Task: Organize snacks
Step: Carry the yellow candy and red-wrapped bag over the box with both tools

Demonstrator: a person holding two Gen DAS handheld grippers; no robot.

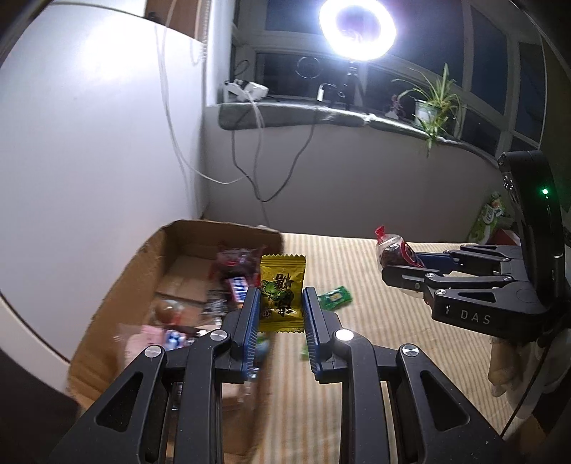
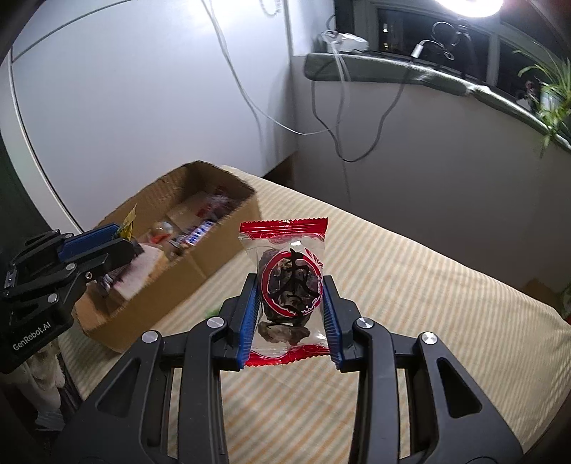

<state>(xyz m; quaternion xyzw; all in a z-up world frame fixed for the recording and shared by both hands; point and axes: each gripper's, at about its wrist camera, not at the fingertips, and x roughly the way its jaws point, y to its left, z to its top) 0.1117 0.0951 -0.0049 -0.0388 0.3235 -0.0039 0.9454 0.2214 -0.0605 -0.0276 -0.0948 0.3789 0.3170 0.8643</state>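
Note:
My left gripper (image 1: 280, 296) is shut on a yellow snack packet (image 1: 282, 291) with green print and holds it above the right edge of an open cardboard box (image 1: 117, 282). The box holds several wrapped snacks (image 1: 233, 266). My right gripper (image 2: 291, 285) is shut on a clear packet with red ends (image 2: 285, 285) holding dark dried fruit, above the striped table (image 2: 428, 303). The right gripper (image 1: 399, 264) with its red packet (image 1: 392, 250) also shows in the left wrist view. The left gripper (image 2: 121, 241) shows over the box (image 2: 228, 228) in the right wrist view.
A green packet (image 1: 333, 298) lies on the striped tablecloth (image 1: 357, 257) right of the box. A white cabinet (image 1: 89, 142) stands behind the box. A ring light (image 1: 357, 28), cables and a potted plant (image 1: 433, 100) are on the window ledge. A green carton (image 1: 490, 217) stands far right.

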